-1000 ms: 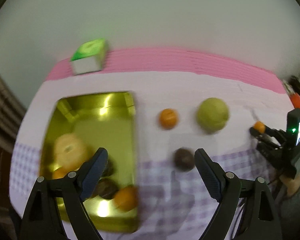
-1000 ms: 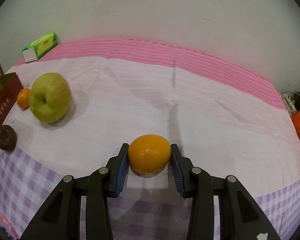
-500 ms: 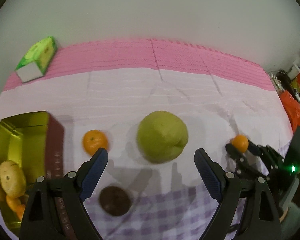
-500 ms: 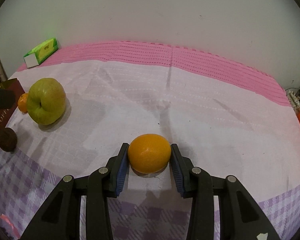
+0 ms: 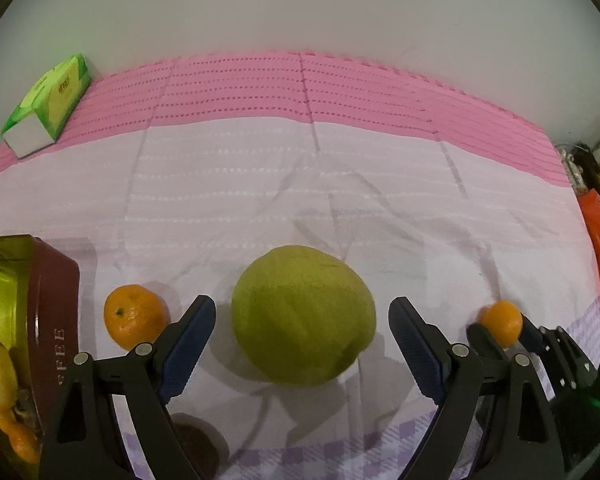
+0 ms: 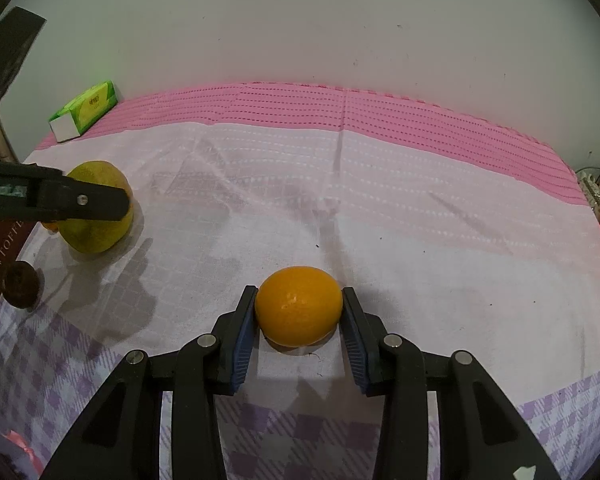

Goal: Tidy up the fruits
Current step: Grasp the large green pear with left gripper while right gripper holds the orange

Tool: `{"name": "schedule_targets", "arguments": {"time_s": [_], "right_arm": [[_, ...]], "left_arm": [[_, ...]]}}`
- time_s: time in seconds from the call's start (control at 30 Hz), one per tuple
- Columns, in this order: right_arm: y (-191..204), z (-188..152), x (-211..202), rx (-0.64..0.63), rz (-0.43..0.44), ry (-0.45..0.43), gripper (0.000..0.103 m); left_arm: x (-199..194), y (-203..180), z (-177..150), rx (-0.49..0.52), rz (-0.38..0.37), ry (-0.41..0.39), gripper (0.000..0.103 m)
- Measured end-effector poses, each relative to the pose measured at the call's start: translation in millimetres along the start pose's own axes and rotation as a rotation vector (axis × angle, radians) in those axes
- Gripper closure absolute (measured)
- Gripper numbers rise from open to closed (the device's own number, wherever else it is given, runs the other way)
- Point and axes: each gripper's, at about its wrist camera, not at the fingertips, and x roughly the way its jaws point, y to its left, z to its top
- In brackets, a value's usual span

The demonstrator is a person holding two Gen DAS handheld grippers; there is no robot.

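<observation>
the left gripper (image 5: pixel 302 332) is shown with its jaws spread wide, the blue pads standing to either side of the large green fruit (image 5: pixel 305 314) without touching it; nothing is held, and the fruit is seen resting on the cloth-covered surface (image 5: pixel 260 184) towards its near edge. the right gripper (image 6: pixel 299 322) is shown closed on a small orange (image 6: pixel 299 305), both pads pressed to its flanks, the orange lying low over the cloth near the near edge; whether it is lifted clear cannot be told. beside the green fruit, on its left, a second orange (image 5: pixel 134 317) is seen, and a dark brown round fruit (image 6: pixel 21 285) lies nearer the near edge, partly hidden behind the left finger in the left wrist view. at the left edge of the surface the gold-lined tin (image 5: pixel 50 320) is shown, already holding a pale fruit and some oranges. a green tissue box (image 5: pixel 48 106) is placed at the far left corner on the pink band. the step in hand is judged to be the grasp of the green fruit by the left gripper while the orange is kept by the right. for the next move, a slight advance and a firm, centred closure around the widest part of the fruit would be called for, since the fruit nearly fills the opening; carriage to the tin would then be expected.
</observation>
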Motion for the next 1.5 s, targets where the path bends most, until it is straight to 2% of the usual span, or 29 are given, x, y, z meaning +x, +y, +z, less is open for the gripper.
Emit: {"name": "schedule_targets", "arguments": {"time_s": [0.07, 0.13, 0.17, 0.2, 0.43, 0.67, 1.03, 1.5], "right_arm": [[-0.1, 0.1, 0.0, 0.000, 0.000, 0.000, 0.066], [0.3, 0.1, 0.0, 0.000, -0.001, 0.000, 0.066], [-0.1, 0.1, 0.1, 0.000, -0.001, 0.000, 0.066], [0.0, 0.1, 0.0, 0.000, -0.001, 0.000, 0.066], [-0.1, 0.1, 0.2, 0.001, -0.001, 0.000, 0.066], [0.1, 0.0, 0.4, 0.001, -0.002, 0.000, 0.066], [1.7, 0.1, 1.4, -0.008, -0.015, 0.000, 0.066], [2.5, 0.8, 3.5, -0.016, -0.023, -0.001, 0.066]], "left_arm": [[3.2, 1.4, -0.4, -0.008, -0.003, 0.007, 0.017], [4.3, 1.9, -0.4, -0.009, -0.006, 0.006, 0.023], [4.9, 2.0, -0.1, -0.008, -0.007, 0.008, 0.029], [4.7, 2.2, 1.1, -0.007, -0.014, 0.010, 0.030], [-2.7, -3.3, 4.4, 0.003, -0.001, 0.016, 0.031], [-21.1, -2.8, -12.4, 0.031, 0.013, 0.014, 0.031], [-68.5, 19.7, -37.7, 0.001, 0.012, -0.035, 0.031], [-127.6, 55.4, -60.9, -0.042, 0.047, -0.102, 0.031]]}}
